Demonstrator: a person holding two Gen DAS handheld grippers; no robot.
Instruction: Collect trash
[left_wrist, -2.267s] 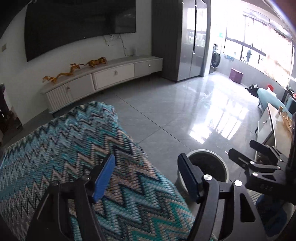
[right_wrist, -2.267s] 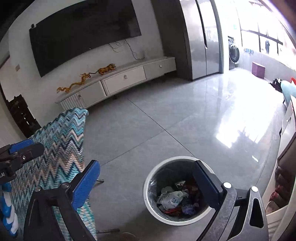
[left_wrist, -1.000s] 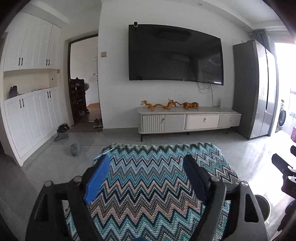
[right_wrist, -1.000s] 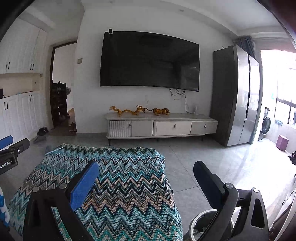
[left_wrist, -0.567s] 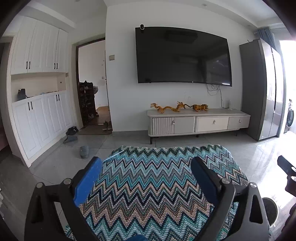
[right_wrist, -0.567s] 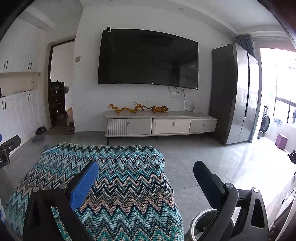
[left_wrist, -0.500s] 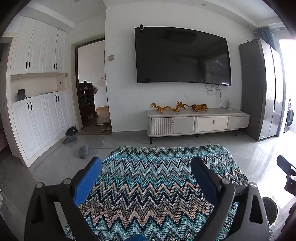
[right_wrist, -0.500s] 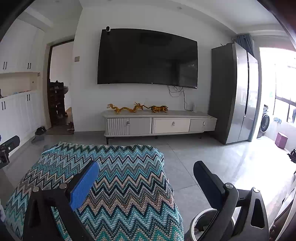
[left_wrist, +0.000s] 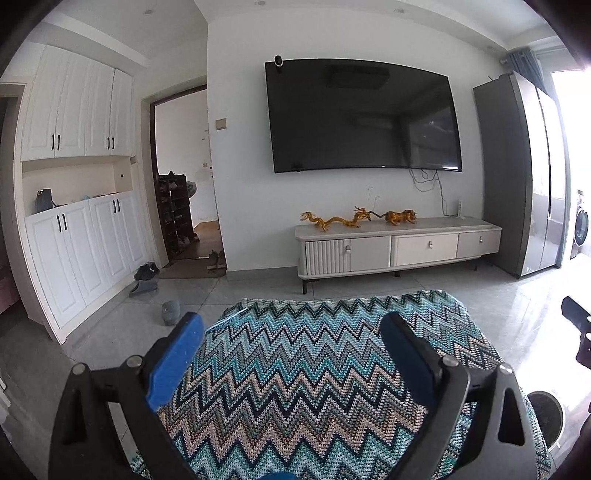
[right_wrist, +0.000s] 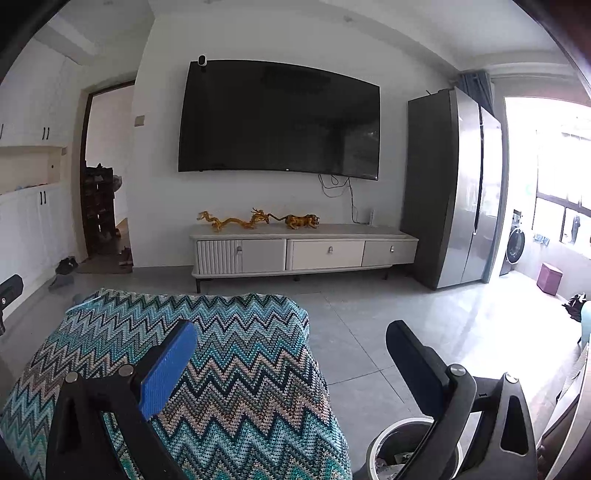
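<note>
My left gripper (left_wrist: 291, 336) is open and empty, held level above a table covered with a teal zigzag cloth (left_wrist: 314, 369). My right gripper (right_wrist: 291, 343) is open and empty, over the cloth's right edge (right_wrist: 236, 369). A round grey trash bin (right_wrist: 402, 454) stands on the floor at the lower right, partly hidden by my right finger; bits of trash show inside. The bin also shows in the left wrist view (left_wrist: 546, 417). No loose trash shows on the cloth.
A white TV cabinet (left_wrist: 395, 247) with golden figurines stands under a wall TV (left_wrist: 362, 118). A grey fridge (right_wrist: 454, 192) stands right of it. White cupboards (left_wrist: 74, 229), shoes (left_wrist: 146, 278) and a doorway lie left. The floor is grey tile.
Both grippers tilted up from looking down at the bin and cloth to looking level at the TV wall. Over the last half second they barely moved.
</note>
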